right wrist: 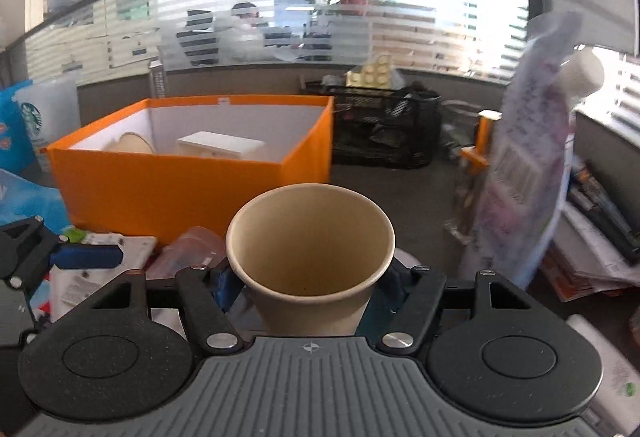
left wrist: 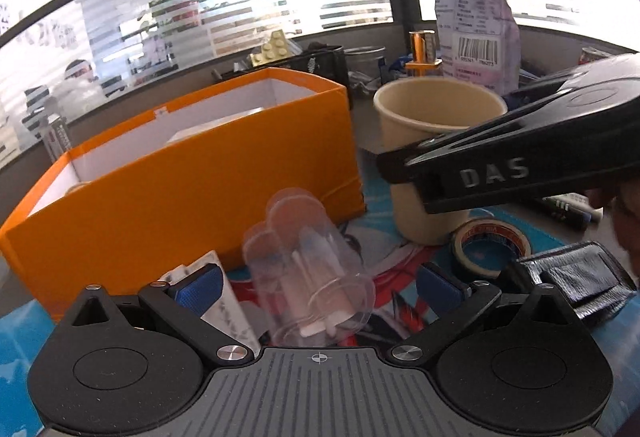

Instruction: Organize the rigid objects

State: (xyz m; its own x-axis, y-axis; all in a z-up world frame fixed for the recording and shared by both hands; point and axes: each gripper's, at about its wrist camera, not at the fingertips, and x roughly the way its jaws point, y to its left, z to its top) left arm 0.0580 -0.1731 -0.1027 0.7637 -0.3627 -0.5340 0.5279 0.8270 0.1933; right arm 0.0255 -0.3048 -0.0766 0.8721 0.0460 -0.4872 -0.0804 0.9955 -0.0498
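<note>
The right gripper, clamped on the paper cup between its pads, should squeeze lightly and lift upright toward the orange box ahead-left.

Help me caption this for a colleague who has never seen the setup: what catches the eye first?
The bright orange box dominates the left, open, with white items inside. Right in front, the right tongs close around a beige paper cup standing upright. In the left wrist view, a clear plastic container lies on its side between the open left tongs, near a tape roll.
</note>
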